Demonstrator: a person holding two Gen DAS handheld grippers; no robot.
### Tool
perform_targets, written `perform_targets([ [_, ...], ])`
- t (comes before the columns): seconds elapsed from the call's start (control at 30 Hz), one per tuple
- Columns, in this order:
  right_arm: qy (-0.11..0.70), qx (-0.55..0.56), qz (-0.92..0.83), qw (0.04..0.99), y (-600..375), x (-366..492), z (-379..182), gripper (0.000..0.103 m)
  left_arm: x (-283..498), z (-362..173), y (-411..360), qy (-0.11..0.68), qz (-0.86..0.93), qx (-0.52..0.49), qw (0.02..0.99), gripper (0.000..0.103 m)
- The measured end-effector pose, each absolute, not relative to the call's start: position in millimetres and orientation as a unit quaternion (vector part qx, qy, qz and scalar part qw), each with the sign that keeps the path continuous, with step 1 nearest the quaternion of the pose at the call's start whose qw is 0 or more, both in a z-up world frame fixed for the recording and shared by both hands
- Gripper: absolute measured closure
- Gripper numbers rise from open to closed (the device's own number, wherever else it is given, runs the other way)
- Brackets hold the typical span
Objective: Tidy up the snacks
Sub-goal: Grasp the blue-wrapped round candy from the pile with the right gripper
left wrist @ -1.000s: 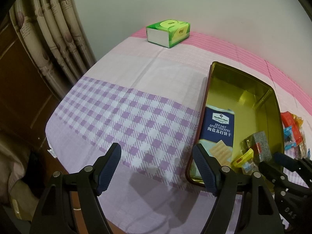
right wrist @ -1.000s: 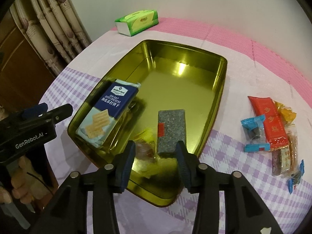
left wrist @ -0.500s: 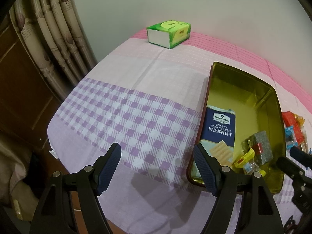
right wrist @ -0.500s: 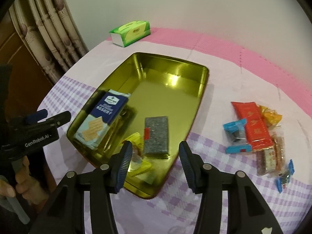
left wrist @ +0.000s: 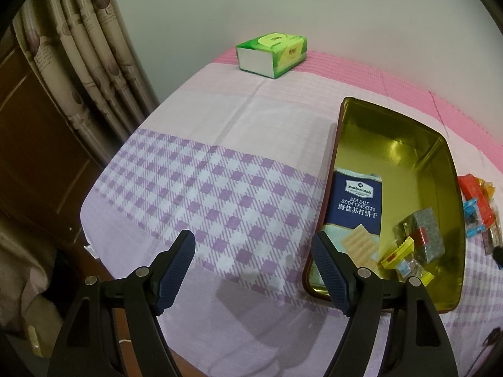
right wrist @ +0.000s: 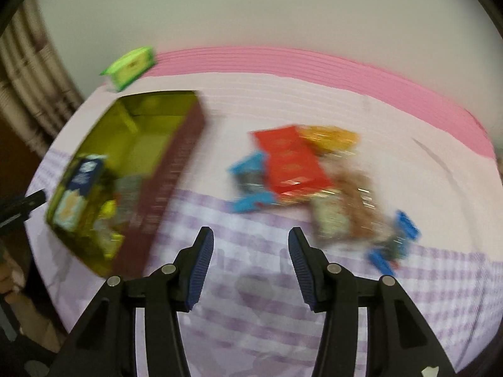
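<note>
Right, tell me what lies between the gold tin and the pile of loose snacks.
Nothing: in the right wrist view only bare tablecloth separates the gold tin from the pile of loose snacks. The right claw hangs open and empty near that gap.

The loose snack pile (right wrist: 314,182) is smeared by motion blur; in the left wrist view it is cut off by the right edge.

Both views look steeply down along their own tongs at the desk (left wrist: 220,194), from fairly near. The left view faces its checked cloth; the right view is blurred. They share the gold tin (left wrist: 440,157) (right wrist: 132,106) and the green tissue box (left wrist: 270,53) (right wrist: 132,66).
</note>
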State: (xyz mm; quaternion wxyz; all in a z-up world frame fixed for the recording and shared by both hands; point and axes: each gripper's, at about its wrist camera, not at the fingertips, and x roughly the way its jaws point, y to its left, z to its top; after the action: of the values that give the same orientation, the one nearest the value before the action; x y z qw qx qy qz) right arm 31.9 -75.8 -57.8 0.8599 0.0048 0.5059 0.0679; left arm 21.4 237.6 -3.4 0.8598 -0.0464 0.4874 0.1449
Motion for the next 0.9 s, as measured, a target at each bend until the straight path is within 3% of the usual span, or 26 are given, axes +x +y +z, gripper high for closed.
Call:
perform_targets([
  [0.4,0.516,0.056,-0.031,0.854,-179.4,25.5,-75.6,0.056,22.3,1.5,250.8,0.472,0.135,-0.029,0.871,0.026],
  [0.67,0.521,0.089,-0.045,0.848,-199.1,32.5,-90.1,0.056,26.5,4.7,241.7,0.443,0.121,0.0,0.888,0.022],
  [0.9,0.521,0.112,-0.043,0.845,-207.9,43.9,-101.4,0.063,30.3,5.7,223.6,0.44,0.112,0.007,0.891,0.022],
])
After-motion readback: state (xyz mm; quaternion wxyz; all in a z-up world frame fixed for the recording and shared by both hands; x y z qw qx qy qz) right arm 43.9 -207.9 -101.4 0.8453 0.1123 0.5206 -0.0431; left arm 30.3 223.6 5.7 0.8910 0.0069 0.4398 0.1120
